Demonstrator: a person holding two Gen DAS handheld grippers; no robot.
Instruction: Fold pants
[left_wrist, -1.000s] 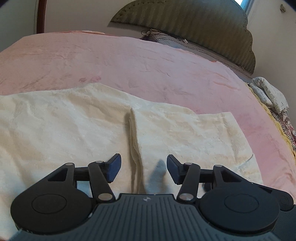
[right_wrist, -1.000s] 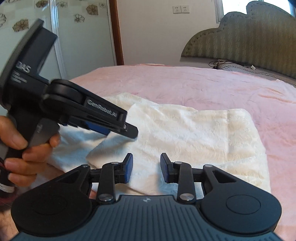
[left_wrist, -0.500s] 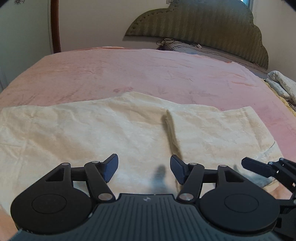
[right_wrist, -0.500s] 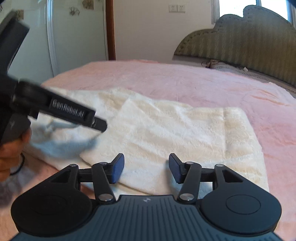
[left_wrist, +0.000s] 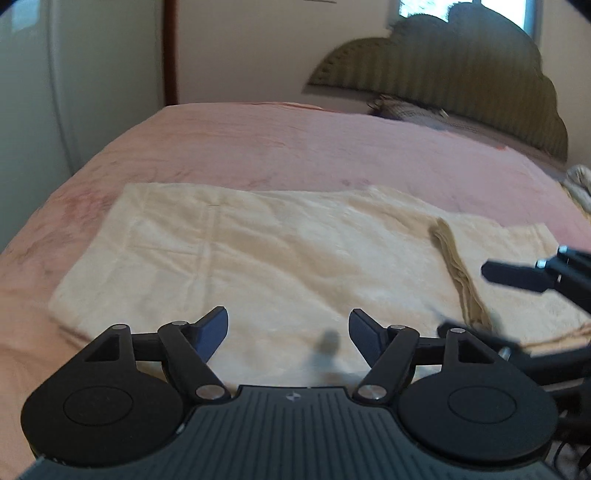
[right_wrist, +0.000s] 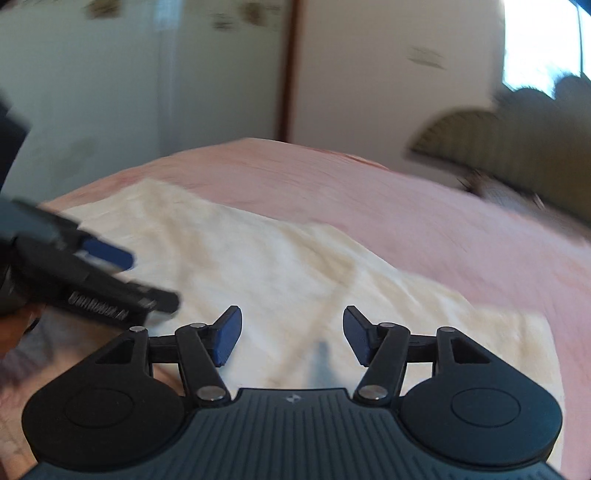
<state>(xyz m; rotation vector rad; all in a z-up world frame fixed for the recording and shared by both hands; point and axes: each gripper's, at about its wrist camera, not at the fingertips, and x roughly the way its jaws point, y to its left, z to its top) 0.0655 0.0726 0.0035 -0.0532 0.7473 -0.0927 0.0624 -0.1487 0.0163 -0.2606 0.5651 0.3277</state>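
Only one piece of lettering is seen, in the right wrist view: white print on the black side bar of the left gripper (right_wrist: 155, 280), at the left edge of the picture. It is motion-blurred; something like "GenRobot.AI" is made out, but the letters cannot be confirmed. A small pale diamond-shaped logo mark, without letters, is stamped at the centre of the ribbed grey body of the right gripper (right_wrist: 291, 332), and the same mark is found on the left gripper's body in the left wrist view (left_wrist: 288, 328). No numbers, labels or signs are legible on the wall, the cupboard doors or the fabric.
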